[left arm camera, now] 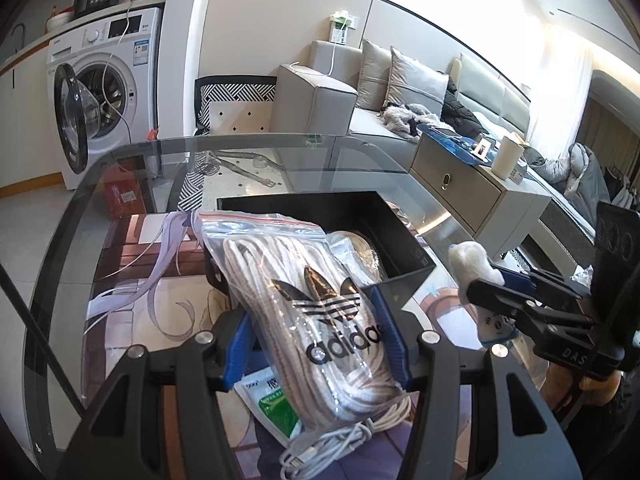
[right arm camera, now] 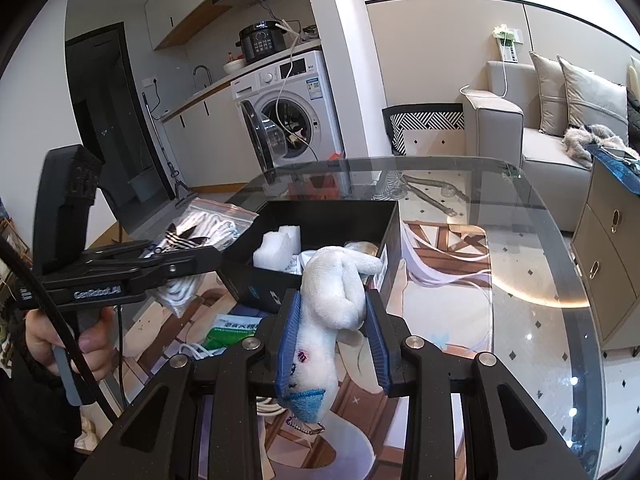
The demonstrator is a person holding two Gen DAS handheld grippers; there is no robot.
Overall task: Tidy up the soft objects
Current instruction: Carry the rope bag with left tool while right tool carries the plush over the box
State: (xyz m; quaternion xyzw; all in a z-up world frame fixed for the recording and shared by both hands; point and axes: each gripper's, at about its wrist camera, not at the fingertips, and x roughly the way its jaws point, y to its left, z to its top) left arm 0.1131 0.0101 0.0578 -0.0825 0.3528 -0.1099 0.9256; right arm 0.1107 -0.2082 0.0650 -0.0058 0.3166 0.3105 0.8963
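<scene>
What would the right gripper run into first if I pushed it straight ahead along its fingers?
Most likely the near wall of the black box. The right gripper, shut on the white plush toy, points down toward it, so the toy's tip would touch first. Depth is hard to judge; it might clear the rim.

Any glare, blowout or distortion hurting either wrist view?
Left wrist: window blown out upper right, glare streaks on the zip bag, sofa wall lines bowed by fisheye. Right wrist: lamp reflection on the glass table, plush toy sharp.
</scene>
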